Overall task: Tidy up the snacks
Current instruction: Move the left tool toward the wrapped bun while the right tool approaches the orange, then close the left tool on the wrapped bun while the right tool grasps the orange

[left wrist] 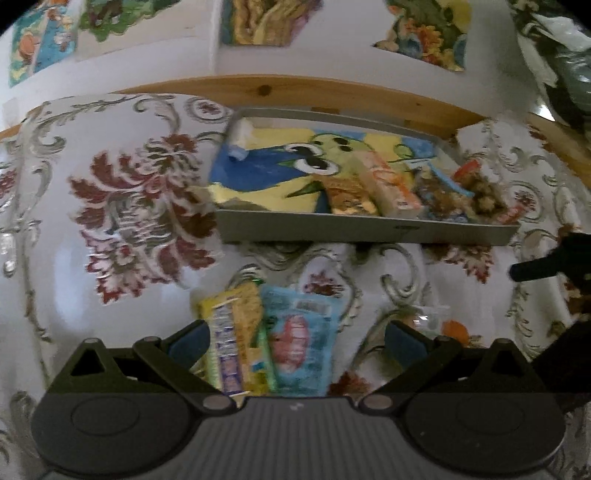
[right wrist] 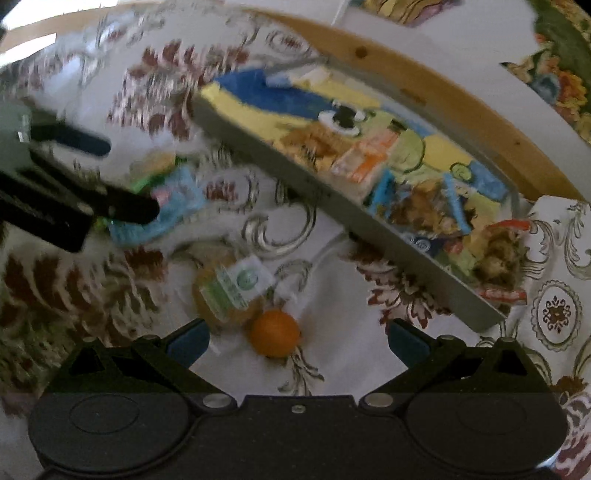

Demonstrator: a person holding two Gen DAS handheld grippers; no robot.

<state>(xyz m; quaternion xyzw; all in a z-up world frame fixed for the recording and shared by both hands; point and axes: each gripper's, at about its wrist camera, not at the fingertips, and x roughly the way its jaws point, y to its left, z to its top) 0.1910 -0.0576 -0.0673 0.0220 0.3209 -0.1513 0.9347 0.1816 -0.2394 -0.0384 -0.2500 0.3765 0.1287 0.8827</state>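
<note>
My left gripper [left wrist: 295, 343] is open, low over the table, with a yellow snack pack [left wrist: 232, 339] and a light-blue snack pack [left wrist: 303, 343] lying side by side between its fingers. Beyond them stands a shallow grey tray [left wrist: 369, 230] with a painted bottom; several snack packs [left wrist: 406, 188] fill its right half. My right gripper [right wrist: 297, 339] is also open, just above an orange [right wrist: 275, 332] and a wrapped round pastry [right wrist: 232, 291] with a white-green label. The right wrist view shows the left gripper [right wrist: 131, 179] over the light-blue pack [right wrist: 173, 210], and the tray [right wrist: 332, 199] running diagonally.
A floral tablecloth [left wrist: 122, 221] covers the table. A wooden edge [left wrist: 332, 92] runs behind the tray, with a white wall and coloured pictures [left wrist: 258, 22] above. One finger of the right gripper [left wrist: 535, 269] shows at the right of the left wrist view.
</note>
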